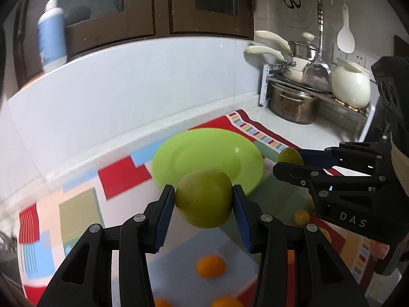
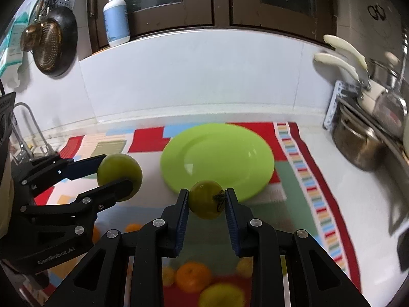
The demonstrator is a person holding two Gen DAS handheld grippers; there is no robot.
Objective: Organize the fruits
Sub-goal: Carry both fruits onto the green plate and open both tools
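1. The left tongs (image 1: 204, 199) are closed part way on a large green fruit (image 1: 204, 197). The two blue pads press on its widest part, one on each side, and the fruit hangs free above the patterned cloth (image 1: 120, 179).
2. The right tongs (image 2: 207, 199) are closed tightly on a smaller green fruit (image 2: 205, 199), with its dark stem (image 2: 219, 199) turned toward one pad. This fruit also hangs free in the air.
3. The green plate (image 2: 217, 153) lies just ahead of both tongs and a little lower. It has nothing on it.
4. I think both fruits are firm and smooth, with a skin that can slip. The large one looks moderately heavy, so a hold across the middle, as now, seems the safest.
5. The small fruit is light, but it is round and could roll out if the pads sit off its centre. The stem side is perhaps a weak place to press.
6. Both fruits will probably roll when they are set down. The shallow middle of the plate should stop them better than the rim.
7. Several oranges (image 2: 193, 276) and a yellow fruit (image 2: 221, 295) lie on the cloth under the tongs, near the person. They look blurred, so I cannot say more about their skin.
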